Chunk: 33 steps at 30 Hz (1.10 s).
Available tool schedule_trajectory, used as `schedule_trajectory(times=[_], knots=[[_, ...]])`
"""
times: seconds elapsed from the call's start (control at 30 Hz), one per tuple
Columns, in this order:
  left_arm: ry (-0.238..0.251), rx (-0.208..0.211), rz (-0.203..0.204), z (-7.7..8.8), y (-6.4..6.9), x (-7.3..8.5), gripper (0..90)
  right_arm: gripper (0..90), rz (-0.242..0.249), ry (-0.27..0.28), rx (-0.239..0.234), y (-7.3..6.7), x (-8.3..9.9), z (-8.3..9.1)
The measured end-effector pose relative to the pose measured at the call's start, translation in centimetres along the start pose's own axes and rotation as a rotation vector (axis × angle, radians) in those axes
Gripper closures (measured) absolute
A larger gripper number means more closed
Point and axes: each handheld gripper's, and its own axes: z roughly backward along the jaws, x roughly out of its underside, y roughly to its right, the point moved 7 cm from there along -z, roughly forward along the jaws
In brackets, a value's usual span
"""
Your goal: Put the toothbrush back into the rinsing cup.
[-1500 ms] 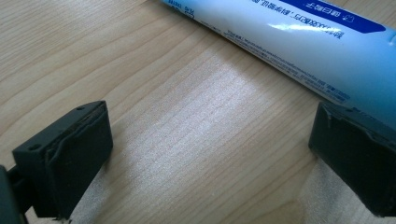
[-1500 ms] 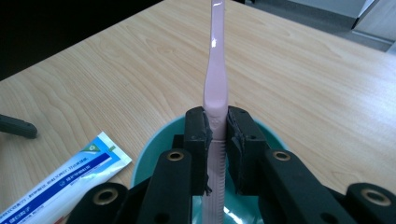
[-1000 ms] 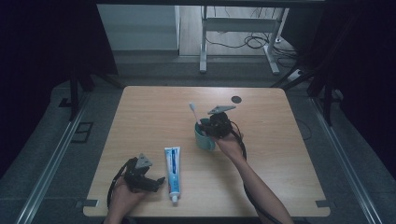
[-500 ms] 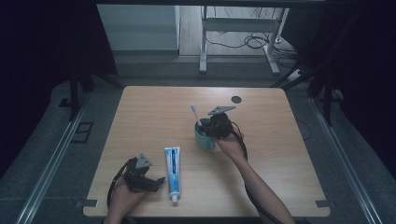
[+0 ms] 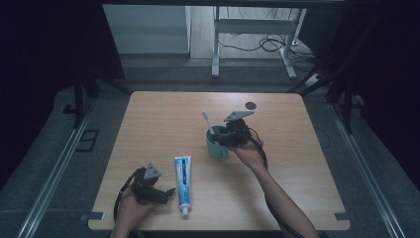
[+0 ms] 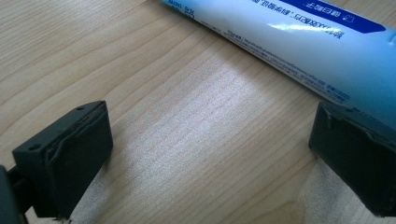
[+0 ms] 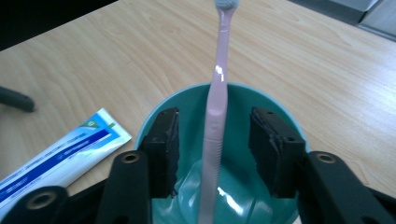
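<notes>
We've got both tongs released: right gripper [image 7: 214, 149] straddling the toothbrush [image 7: 216, 116] in the cup [image 7: 187, 100], left gripper [image 6: 205, 154] beside the toothpaste [image 6: 299, 51], print unreadable.

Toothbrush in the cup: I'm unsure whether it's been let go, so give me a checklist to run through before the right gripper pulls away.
1. Right gripper open, with gaps either side of the toothbrush: ok.
2. Toothbrush standing in the teal cup, head above the rim: ok.
3. Cup upright on the table: ok.
4. Both jaws inside the cup's mouth, so lift straight out: not ok for a sideways exit.
5. Left gripper open beside the toothpaste tube, away from the cup: ok.
</notes>
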Motion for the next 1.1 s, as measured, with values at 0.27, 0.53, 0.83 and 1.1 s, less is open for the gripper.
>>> schedule_trajectory(times=[0.27,0.53,0.83,1.1], knots=[[0.0,-0.002,0.0,0.0,0.0,0.0,0.0,38.0,0.027,0.008,-0.041,-0.2,0.0,1.1],[0.0,-0.001,0.0,0.0,0.0,0.0,0.0,26.3,0.01,0.017,-0.068,-0.3,0.0,2.1],[0.0,-0.001,0.0,0.0,0.0,0.0,0.0,15.2,0.058,0.005,-0.042,-0.8,0.6,2.9],[0.0,-0.001,0.0,0.0,0.0,0.0,0.0,12.7,0.069,-0.005,-0.047,-1.2,1.3,3.6]])
